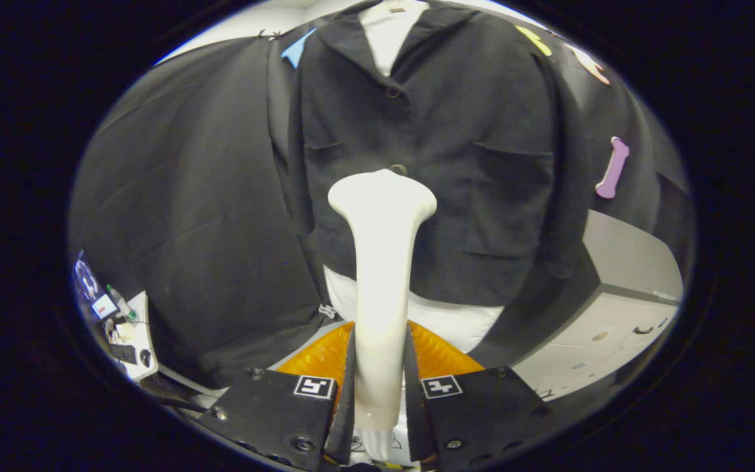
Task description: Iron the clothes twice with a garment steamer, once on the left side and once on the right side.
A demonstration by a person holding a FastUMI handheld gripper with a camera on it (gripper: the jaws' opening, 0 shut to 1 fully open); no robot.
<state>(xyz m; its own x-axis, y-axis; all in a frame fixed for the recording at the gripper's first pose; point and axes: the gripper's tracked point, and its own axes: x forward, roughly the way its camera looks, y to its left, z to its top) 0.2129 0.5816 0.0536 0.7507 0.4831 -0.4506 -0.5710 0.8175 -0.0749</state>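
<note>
Black cloth hangs as the booth wall at the far left, with a small white side shelf [134,341] of clutter low down beside it, well apart from the work. Moving right, the dark jacket [430,151] hangs upright on a white form straight ahead of the hand-held gripper [381,383], its buttoned front facing the camera, its long axis vertical from collar to hem, a breast pocket on each side of the button line. The white garment steamer [381,262] stands clamped between the two fingers, which press on its slim handle from left and right, so the gripper is closed narrow on it. The steamer's long axis runs up and forward from the fingers, roughly parallel to the jacket's own axis, and its flared head points at the cloth near the middle buttons, slightly left of the centre line; whether the head touches the fabric I cannot tell. An orange part of the tool body [440,357] shows just behind the fingers. Right of the jacket sits a white cabinet [620,308], near the hem but apart from it. My judgement is that the coming stroke turns on shifting the head sideways from the button line onto one panel, then running it along the jacket's vertical axis.
</note>
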